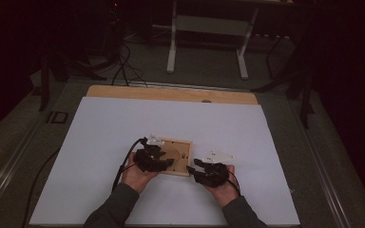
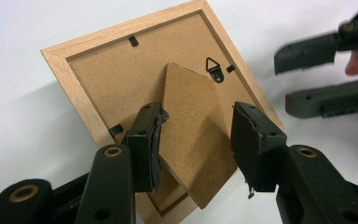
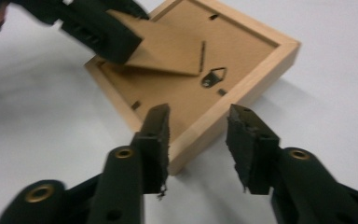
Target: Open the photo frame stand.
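On the table (image 1: 104, 142), picture frame (image 1: 184, 167) lies face-down — stand flap (image 2: 193, 135) raised.

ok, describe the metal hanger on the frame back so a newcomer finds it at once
On the white table cover a wooden picture frame lies face down. Near one corner of its brown backing sits the small dark triangular hanger ring, beside the fold-out stand flap. The other fittings are flat black tabs; it alone is a loop.
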`<state>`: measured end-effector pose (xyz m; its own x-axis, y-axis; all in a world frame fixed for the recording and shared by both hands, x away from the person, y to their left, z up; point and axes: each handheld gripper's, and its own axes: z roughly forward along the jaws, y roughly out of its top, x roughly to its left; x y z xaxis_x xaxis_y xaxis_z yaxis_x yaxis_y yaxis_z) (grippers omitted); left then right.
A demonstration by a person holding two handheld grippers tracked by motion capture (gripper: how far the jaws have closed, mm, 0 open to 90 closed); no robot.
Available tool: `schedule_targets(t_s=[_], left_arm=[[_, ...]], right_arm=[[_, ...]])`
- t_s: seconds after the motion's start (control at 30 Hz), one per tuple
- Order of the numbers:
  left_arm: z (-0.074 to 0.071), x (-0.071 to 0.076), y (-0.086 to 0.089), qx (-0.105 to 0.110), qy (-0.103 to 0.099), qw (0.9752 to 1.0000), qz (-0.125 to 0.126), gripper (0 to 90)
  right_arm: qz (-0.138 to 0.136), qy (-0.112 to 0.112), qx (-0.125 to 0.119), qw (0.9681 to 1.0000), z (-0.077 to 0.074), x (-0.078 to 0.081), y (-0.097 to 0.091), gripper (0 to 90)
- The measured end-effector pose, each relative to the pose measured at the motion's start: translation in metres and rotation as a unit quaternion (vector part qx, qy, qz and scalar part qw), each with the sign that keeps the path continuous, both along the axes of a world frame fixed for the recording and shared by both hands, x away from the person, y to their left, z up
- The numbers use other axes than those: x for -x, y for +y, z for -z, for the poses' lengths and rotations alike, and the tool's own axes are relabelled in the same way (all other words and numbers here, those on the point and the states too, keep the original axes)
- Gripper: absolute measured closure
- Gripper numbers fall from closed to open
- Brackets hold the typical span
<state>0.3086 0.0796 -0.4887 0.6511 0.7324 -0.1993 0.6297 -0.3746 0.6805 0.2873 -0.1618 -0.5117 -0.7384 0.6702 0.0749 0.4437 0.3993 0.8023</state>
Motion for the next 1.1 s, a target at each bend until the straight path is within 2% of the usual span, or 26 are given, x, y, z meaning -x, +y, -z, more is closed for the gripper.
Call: schedule_targets(t_s=[0.27,0.57,0.8,0.93,1.1], left_arm=[[0.0,0.007,0.0,-0.006,-0.032,0.9994,0.012,54.9],[0.0,0.017,0.0,-0.016,-0.072,0.9968,0.03,54.9],[0.002,0.024,0.0,-0.02,-0.104,0.9935,0.042,54.9],[0.004,0.028,0.001,-0.019,-0.119,0.9916,0.046,54.9],[0.007,0.032,0.002,-0.021,-0.14,0.9884,0.053,54.9]], right_arm=[[0.018,0.014,-0.015,0.9996,-0.003,-0.012,-0.004,40.6],[0.028,0.031,-0.042,0.9982,-0.004,-0.026,-0.006,33.6],[0.033,0.04,-0.047,0.9976,-0.004,-0.035,-0.004,31.8],[0.037,0.051,-0.064,0.996,-0.006,-0.042,-0.004,31.8],[0.036,0.065,-0.081,0.994,-0.008,-0.049,-0.004,36.1]])
